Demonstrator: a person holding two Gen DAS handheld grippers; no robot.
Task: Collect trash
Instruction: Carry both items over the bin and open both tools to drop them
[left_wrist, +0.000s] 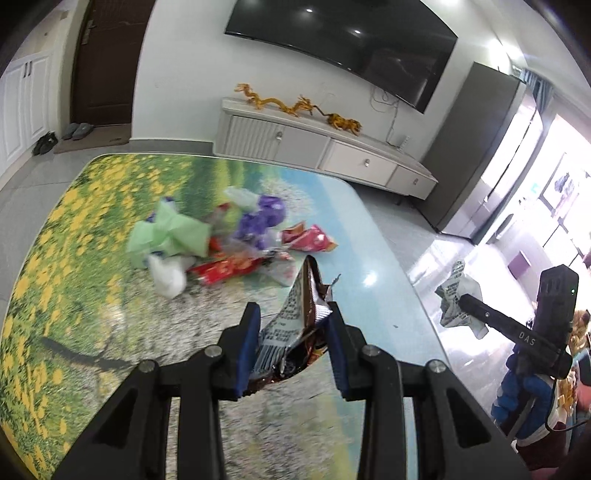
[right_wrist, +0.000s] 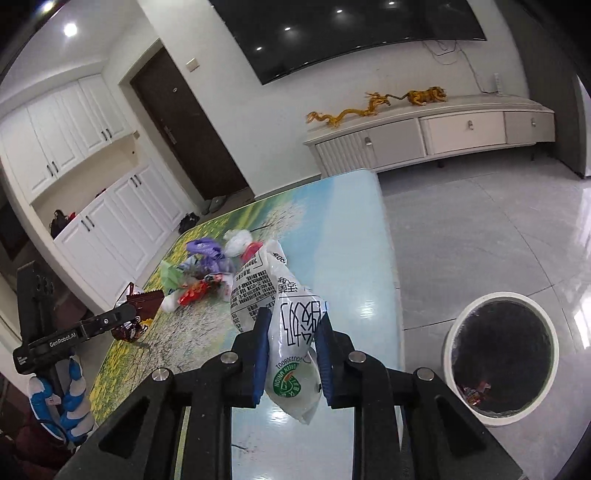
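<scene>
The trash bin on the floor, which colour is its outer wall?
White trash bin, dark inside; right wrist view shows it best.

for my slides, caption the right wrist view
Right gripper clamps a white printed plastic bag above the table, near the white bin.

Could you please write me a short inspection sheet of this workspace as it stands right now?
Surface: table with a flower-field print, glossy.
Job's things: trash pile mid-table; white bin on the floor beside the table, some trash inside.
Clutter: nothing seen beyond the trash.
Grippers: left gripper shut on a brown wrapper; right gripper shut on a white printed bag.
Cables: wires hang below the TV.
Surroundings: cabinet with golden dragon figures, dark door.
</scene>
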